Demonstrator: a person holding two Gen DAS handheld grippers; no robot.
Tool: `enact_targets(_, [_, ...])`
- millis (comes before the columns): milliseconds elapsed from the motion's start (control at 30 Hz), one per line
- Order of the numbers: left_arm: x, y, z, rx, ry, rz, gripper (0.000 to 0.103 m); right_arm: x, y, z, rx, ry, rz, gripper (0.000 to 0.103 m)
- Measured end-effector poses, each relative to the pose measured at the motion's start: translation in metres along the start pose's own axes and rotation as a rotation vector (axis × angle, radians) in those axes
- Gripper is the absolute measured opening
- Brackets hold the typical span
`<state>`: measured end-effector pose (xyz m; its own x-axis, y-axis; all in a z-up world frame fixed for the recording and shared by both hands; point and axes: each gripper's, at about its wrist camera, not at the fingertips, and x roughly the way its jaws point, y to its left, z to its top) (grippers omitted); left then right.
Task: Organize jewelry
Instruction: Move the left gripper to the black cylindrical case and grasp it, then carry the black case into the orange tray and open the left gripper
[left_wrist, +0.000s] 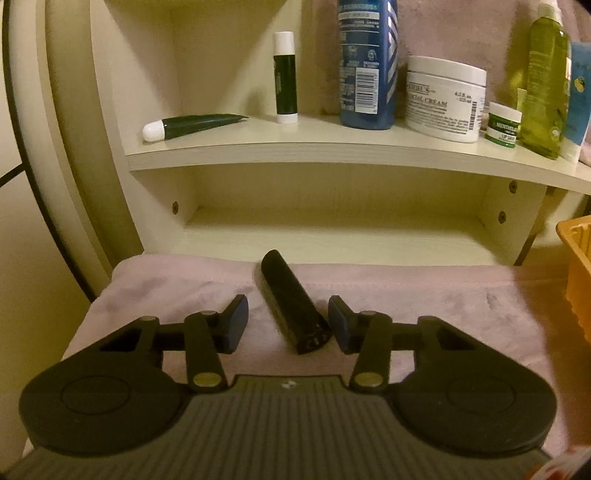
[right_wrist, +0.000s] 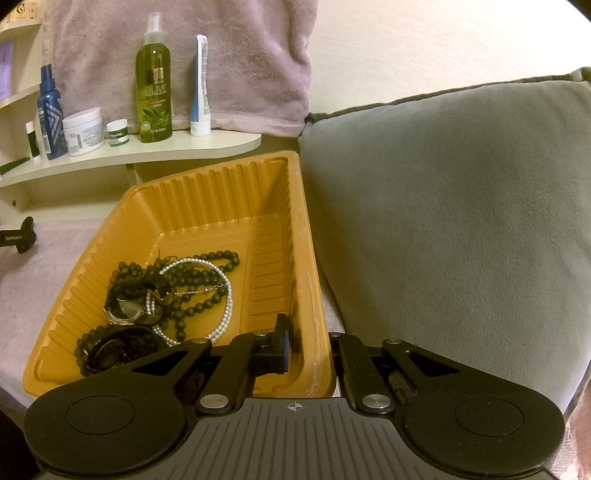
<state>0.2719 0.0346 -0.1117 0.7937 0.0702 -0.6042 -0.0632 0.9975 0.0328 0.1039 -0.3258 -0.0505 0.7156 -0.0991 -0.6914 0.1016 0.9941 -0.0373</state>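
Pickup step, I reckon; left hand-held gripper (left_wrist: 288, 325) has jaws apart around the black case (left_wrist: 291, 301) on the pink towel (left_wrist: 443, 295), not pinching; next is squeezing; right hand-held gripper (right_wrist: 306, 354) is clamped on the orange tray (right_wrist: 207, 192) near wall; jewelry (right_wrist: 166, 295) inside.

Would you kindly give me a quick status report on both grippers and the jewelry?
Left gripper open around black tube, pads clear. Right gripper shut on orange tray wall. Beads, pearls, watch in tray. Nothing in the way.
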Motion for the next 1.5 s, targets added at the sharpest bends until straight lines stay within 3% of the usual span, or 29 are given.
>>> enact_targets(100, [-0.001,0.000,0.001,0.013,0.003,-0.019,0.027,0.000,0.000,0.000,0.000,-0.001,0.001,0.008])
enact_targets(467, [-0.021,0.003,-0.002,0.048,0.019,-0.053,0.021,0.000,0.000,-0.001,0.002,-0.005,0.000,0.007])
enact_targets(933, [-0.010,-0.005,-0.006,0.059,0.027,-0.009,0.024,-0.001,0.001,-0.001,0.001,-0.006,0.000,0.007])
enact_targets(1333, [-0.007,0.002,0.000,0.013,0.054,-0.029,0.023,-0.003,0.003,0.001,-0.007,-0.011,-0.002,0.007])
enact_targets(1500, [-0.019,0.004,0.002,0.005,0.027,-0.056,0.020,-0.004,0.003,0.001,-0.007,-0.013,-0.003,0.007])
